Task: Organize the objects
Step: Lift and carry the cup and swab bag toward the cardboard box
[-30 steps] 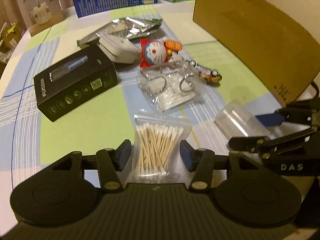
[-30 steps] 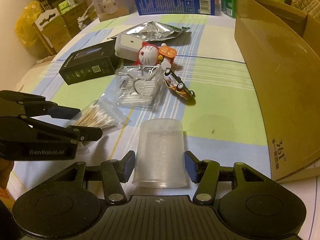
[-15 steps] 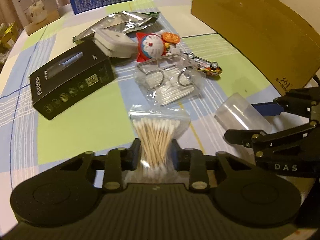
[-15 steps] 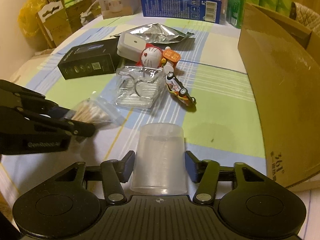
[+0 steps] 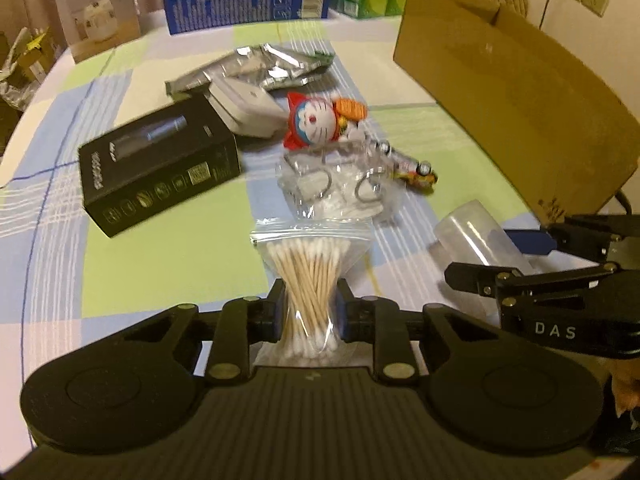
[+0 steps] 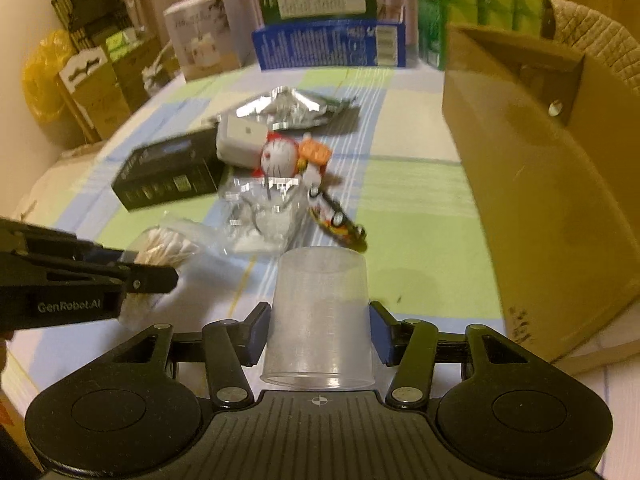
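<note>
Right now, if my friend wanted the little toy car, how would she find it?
Start at the big cardboard box. On the tablecloth beside it lies the toy car, next to a clear packet. It is the only thing with wheels.

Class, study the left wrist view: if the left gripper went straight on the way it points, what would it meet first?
Probably the clear packet of hooks, just beyond the cotton swab bag that the left gripper is closing on; depth is uncertain.

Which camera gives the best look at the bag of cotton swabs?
The left wrist view: the bag of cotton swabs sits centred, pinched in the left claw. In the right wrist view that claw hides most of it.
</note>
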A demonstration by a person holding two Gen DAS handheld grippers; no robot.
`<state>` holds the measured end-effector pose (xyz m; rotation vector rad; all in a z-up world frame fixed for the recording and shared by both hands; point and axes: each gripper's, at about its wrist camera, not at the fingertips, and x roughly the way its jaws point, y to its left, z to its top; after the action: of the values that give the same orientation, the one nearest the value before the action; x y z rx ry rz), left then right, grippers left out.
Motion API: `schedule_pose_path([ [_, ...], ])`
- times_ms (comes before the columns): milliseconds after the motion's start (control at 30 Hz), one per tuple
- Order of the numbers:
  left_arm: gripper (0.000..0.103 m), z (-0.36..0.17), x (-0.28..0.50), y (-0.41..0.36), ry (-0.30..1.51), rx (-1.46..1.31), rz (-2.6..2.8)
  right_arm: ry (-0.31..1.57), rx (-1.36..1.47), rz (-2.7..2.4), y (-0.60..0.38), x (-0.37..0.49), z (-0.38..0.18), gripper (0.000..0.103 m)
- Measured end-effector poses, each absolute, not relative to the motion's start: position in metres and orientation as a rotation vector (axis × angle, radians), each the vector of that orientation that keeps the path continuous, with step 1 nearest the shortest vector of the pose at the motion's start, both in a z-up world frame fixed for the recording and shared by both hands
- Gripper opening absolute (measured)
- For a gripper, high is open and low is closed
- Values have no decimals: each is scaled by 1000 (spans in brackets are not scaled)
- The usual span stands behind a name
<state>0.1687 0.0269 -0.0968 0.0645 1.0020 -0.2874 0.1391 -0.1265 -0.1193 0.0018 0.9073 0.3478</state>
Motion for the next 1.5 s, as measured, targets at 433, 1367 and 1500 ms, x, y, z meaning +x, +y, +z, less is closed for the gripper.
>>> schedule_pose_path([
  [433, 20, -25, 117, 9, 902, -98, -258, 820, 68, 331, -153, 97, -58, 49],
  [1367, 20, 25, 69, -57, 836, -98, -344, 713, 122, 241, -222, 53, -6, 49],
  [1500, 20, 31, 77, -69, 828, -95, -368, 686, 128, 199, -244, 62, 5, 49],
])
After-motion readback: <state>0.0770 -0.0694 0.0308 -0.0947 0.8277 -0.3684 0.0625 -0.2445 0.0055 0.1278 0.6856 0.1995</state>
